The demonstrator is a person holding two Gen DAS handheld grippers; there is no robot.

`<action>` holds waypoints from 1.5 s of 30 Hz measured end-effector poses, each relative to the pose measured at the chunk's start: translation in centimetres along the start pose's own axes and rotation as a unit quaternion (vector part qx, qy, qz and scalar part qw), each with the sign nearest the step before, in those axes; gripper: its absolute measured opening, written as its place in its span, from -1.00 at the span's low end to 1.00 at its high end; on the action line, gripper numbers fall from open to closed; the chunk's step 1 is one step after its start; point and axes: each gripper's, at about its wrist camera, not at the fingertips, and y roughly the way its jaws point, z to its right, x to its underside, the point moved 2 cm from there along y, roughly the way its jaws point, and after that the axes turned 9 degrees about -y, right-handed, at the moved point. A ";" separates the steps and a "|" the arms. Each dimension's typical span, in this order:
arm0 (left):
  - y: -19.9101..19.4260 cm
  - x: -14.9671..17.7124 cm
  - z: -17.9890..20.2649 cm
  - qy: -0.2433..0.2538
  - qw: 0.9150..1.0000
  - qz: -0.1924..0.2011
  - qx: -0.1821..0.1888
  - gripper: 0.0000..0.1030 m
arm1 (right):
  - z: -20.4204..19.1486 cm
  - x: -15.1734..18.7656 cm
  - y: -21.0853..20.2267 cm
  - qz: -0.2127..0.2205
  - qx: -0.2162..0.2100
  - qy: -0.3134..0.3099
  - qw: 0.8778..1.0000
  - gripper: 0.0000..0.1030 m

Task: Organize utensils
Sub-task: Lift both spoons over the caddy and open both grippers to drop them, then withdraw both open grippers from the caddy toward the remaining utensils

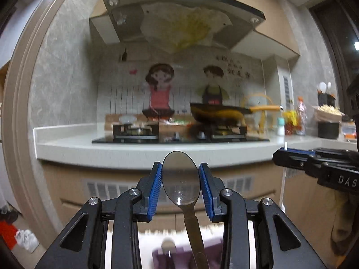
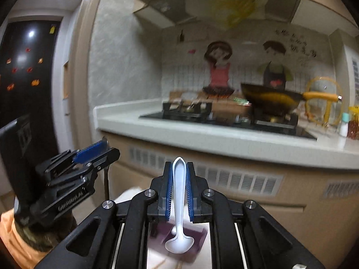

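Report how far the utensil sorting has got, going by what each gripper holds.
Done: nothing visibly sorted yet. In hand: the left gripper clamps a metal spoon by its bowl, and the right gripper is shut on a white plastic spoon by its handle, bowl hanging down. Left: both still need putting away; the purple tray below is too blurred to judge.

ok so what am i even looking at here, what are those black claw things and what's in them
No robot here: a person carries a hand-held two-finger gripper in each hand, each with a wide-angle camera looking along its blue-padded fingers.

The left camera's picture shows the left gripper closed on the bowl of a shiny metal spoon, handle hanging down. The right gripper appears at that picture's right edge.

The right camera's picture shows the right gripper shut on the handle of a white plastic spoon, bowl hanging down.

Behind both is a pale kitchen counter with a black gas hob and a dark wok with a yellow handle.
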 end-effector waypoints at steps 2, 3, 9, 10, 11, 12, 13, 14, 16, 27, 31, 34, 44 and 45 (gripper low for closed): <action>1.6 0.6 -0.6 0.005 1.000 0.015 -0.005 -0.33 | 0.2 0.2 1.7 -0.001 -0.002 0.005 1.000 -0.79; 2.2 1.1 -0.9 0.009 1.000 0.020 -0.008 -0.33 | 0.3 0.8 3.0 -0.005 -0.006 0.011 1.000 -0.79; 6.4 6.3 -2.9 0.029 0.999 0.006 -0.032 -0.33 | 0.1 5.8 9.0 -0.043 -0.012 0.017 0.999 -0.78; 7.1 7.2 -3.3 0.027 0.999 -0.006 -0.031 -0.32 | 0.0 6.8 10.1 -0.056 -0.016 0.017 0.998 -0.78; 8.0 8.2 -3.8 0.022 0.999 -0.022 -0.033 -0.32 | -0.2 7.9 11.4 -0.072 -0.021 0.018 0.997 -0.78; 8.6 9.2 -4.3 0.016 0.999 -0.036 -0.033 -0.32 | -0.3 9.0 12.3 -0.086 -0.024 0.020 0.996 -0.78; 9.2 10.1 -4.8 0.010 0.998 -0.049 -0.033 -0.32 | -0.4 9.8 12.9 -0.094 -0.026 0.020 0.995 -0.78; 9.9 11.2 -5.2 0.006 0.997 -0.067 -0.034 -0.32 | -0.6 11.0 13.9 -0.110 -0.029 0.022 0.993 -0.78; 10.7 12.9 -5.9 -0.003 0.995 -0.095 -0.034 -0.32 | -0.7 12.9 15.0 -0.134 -0.035 0.027 0.990 -0.78; 9.3 16.3 -6.9 -0.024 0.984 -0.174 -0.013 -0.01 | -0.9 17.8 14.4 -0.191 -0.043 0.019 0.981 -0.30; 6.8 16.2 -5.9 0.003 0.981 -0.194 0.005 0.22 | -0.3 18.2 11.9 -0.195 -0.016 0.005 0.981 0.10; 4.8 17.2 -4.1 0.038 0.975 -0.217 0.039 0.26 | -0.3 19.4 9.6 -0.203 -0.001 -0.008 0.979 0.20; 0.4 24.4 3.2 0.176 0.909 -0.324 0.196 0.31 | -1.5 25.7 3.0 -0.260 0.015 -0.028 0.965 0.33; 0.2 25.5 3.9 0.188 0.898 -0.338 0.210 0.31 | -1.7 26.0 2.5 -0.262 0.016 -0.027 0.964 0.33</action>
